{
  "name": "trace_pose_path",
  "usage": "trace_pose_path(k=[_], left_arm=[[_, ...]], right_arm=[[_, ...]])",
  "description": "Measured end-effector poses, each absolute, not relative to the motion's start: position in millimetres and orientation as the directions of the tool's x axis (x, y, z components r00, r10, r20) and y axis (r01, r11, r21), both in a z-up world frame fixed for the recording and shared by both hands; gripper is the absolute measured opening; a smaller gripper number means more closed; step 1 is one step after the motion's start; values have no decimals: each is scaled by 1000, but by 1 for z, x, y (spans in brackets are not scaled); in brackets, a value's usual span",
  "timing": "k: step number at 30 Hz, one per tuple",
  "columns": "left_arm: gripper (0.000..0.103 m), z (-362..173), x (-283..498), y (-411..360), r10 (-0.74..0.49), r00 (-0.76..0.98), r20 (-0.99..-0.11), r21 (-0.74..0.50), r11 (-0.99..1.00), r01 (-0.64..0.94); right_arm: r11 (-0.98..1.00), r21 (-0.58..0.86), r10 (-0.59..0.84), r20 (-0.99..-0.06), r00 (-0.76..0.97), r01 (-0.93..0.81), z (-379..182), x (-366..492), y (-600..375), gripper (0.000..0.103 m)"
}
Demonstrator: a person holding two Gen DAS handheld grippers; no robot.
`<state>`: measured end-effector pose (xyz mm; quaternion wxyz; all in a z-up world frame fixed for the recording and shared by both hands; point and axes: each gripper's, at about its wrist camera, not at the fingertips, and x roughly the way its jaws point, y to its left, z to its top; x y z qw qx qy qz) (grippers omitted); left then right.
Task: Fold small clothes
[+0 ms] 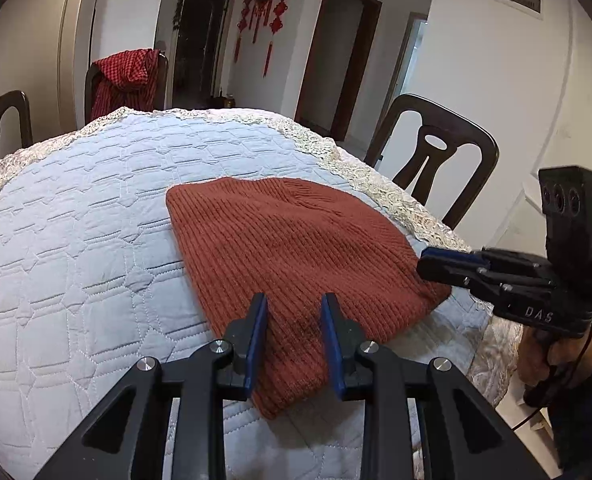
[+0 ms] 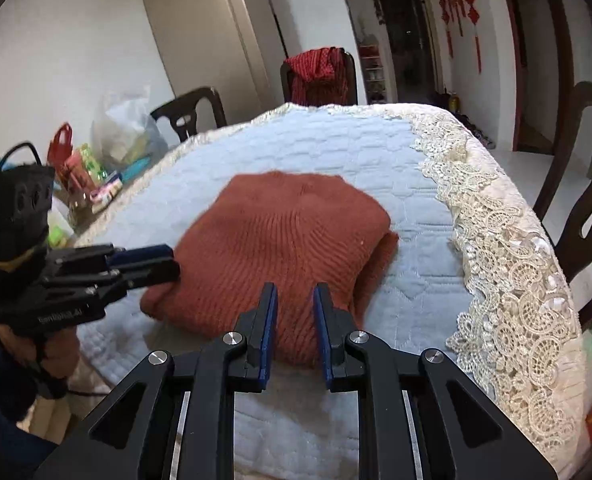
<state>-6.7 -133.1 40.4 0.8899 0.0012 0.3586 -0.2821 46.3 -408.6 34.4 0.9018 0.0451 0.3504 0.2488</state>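
Left hand-held gripper (image 1: 294,300): I see its two blue-padded fingers parted a moderate way, with nothing pinched between them; they hang over the near edge of the hat. From the right wrist view its tip (image 2: 164,262) sits at the hat's left edge, seemingly touching the knit; I cannot tell from that side view how wide it stands.

Right hand-held gripper (image 2: 294,290): fingers apart by a narrow gap, holding nothing, poised over the hat's near edge. In the left wrist view its tip (image 1: 426,262) meets the hat's right-hand edge.

Count: I make out one hat, two hand-held grippers, and four chairs in all, one with a red checked cloth (image 1: 126,78) draped over its back.

Hat (image 1: 292,264): one rust-red ribbed knit hat, lying flat on the pale blue quilted cloth (image 1: 76,248) of the tabletop, towards the near right corner, close to the lace border (image 2: 508,256).

Hat against grippers: it lies directly ahead of and under both sets of fingers, each hand-held gripper at one of its side edges.

Left of the tabletop: bags and packets (image 2: 96,160), blurred.
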Motion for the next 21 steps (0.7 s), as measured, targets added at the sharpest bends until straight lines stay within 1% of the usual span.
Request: trace_pose_path(k=[3, 9, 14, 17, 18, 19, 21], left_arm=[[31, 34, -1, -131, -508, 568, -648, -218, 837, 501], [31, 44, 8, -133, -496, 593, -634, -206, 848, 489], [31, 46, 37, -138, -456, 628, -631, -206, 879, 431], [32, 28, 52, -142, -422, 607, -673, -193, 893, 407], [34, 24, 53, -143, -419, 613, -670, -191, 895, 403], [34, 23, 52, -143, -417, 620, -664, -186, 896, 404], [34, 24, 51, -143, -415, 622, -664, -182, 896, 404]], right_arm=[[884, 248, 454, -658, 601, -396, 20, 55, -405, 18], [870, 336, 492, -610, 621, -360, 33, 61, -421, 19], [861, 383, 506, -585, 633, -335, 39, 85, -414, 19], [872, 381, 488, -621, 613, -308, 27, 105, -408, 19], [881, 373, 472, -643, 603, -292, 19, 111, -407, 19], [892, 360, 451, -657, 604, -273, 13, 114, -408, 20], [879, 390, 473, -639, 607, -274, 10, 114, -412, 20]])
